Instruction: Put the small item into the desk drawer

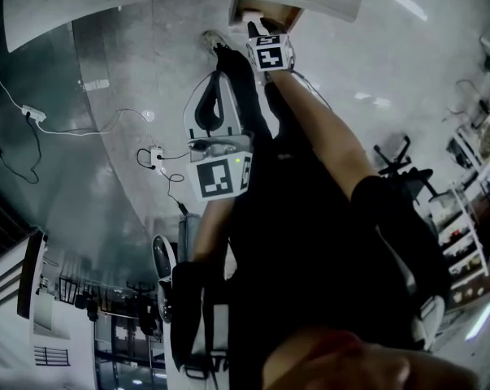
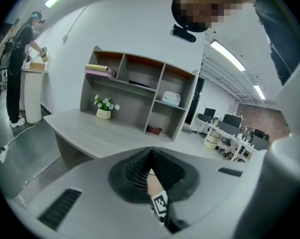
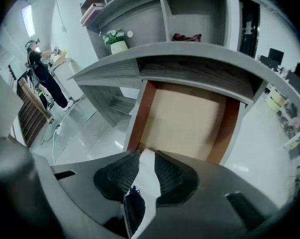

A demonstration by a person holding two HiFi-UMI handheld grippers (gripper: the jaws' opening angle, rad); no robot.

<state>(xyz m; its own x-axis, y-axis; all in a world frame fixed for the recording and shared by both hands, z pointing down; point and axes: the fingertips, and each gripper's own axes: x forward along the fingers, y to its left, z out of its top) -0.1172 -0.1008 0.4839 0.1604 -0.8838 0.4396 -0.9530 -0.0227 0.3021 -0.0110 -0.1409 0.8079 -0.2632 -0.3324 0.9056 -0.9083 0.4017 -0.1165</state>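
Left gripper: nearest the head camera; its jaws are pressed together with nothing between them. It points over the desk toward the shelf unit.
Right gripper: jaws stand a narrow gap apart and pinch nothing. Only pale floor and a shoe show through the gap.
Drawer: pulled open under the desk edge, just ahead of and below the right gripper's tips. Its long axis runs away from the gripper.
Nearer hand: the right; the left is well back.
Small item: seen in no view. The drawer bottom that shows is bare, and its near end is hidden.
Writing: none readable; the marker cube bears only square black-and-white codes.
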